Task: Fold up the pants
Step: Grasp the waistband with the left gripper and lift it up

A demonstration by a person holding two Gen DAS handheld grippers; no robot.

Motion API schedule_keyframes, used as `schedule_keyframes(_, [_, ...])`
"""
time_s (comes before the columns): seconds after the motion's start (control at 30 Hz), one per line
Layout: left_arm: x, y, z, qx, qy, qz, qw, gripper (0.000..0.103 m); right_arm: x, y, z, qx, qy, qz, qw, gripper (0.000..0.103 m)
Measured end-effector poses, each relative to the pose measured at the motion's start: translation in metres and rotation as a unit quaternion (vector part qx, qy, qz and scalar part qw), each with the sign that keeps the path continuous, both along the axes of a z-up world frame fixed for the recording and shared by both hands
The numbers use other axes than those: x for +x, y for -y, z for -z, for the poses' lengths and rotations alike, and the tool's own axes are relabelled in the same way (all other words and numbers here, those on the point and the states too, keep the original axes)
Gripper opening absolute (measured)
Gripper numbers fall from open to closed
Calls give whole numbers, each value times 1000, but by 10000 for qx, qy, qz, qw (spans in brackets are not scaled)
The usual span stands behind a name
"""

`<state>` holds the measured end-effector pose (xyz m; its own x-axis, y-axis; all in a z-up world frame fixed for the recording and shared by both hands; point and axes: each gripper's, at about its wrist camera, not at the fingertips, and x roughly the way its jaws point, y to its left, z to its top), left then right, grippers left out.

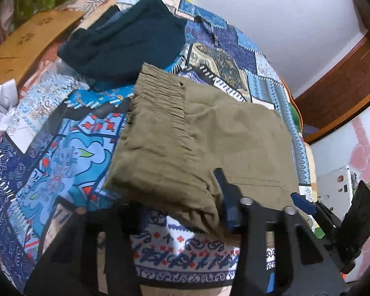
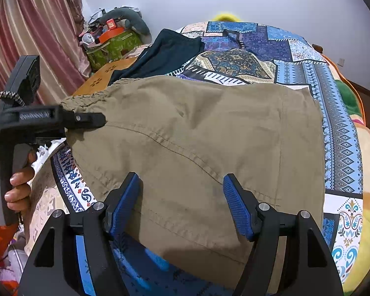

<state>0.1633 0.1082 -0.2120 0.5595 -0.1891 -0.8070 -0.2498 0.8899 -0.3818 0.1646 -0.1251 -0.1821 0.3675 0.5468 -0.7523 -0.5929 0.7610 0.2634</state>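
Observation:
The olive-khaki pants lie folded on the patterned bedspread, elastic waistband at the far left. In the left wrist view the pants fill the middle, waistband up and left. My right gripper is open, its blue pads spread above the near fold without pinching cloth. My left gripper is over the pants' near left corner; one blue pad shows against the cloth and the other is hidden. In the right wrist view the left gripper rests at the waistband edge.
Dark teal folded pants lie beyond the khaki pair, also in the right wrist view. A wooden board and clutter sit left. The patchwork bedspread extends right and back. A green bag stands by the curtain.

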Motion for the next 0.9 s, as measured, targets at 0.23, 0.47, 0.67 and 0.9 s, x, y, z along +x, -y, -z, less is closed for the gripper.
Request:
schedule_keyframes(0.23, [-20, 7, -29, 1376, 391, -169, 9896, 36, 2, 14, -1, 243, -204, 231, 9992, 67])
schedule_keyframes(0.47, [-33, 7, -49, 2765, 593, -244, 9589, 36, -2, 33, 1, -1, -68, 396, 9992, 67])
schedule_keyframes(0.67, [-31, 23, -68, 3427, 889, -196, 9350, 35, -6, 42, 3, -29, -42, 530, 9986, 67])
schedule_keyframes(0.9, [-22, 63, -105, 3364, 1524, 299, 9288, 28, -7, 45, 8, 66, -131, 595, 9981, 67])
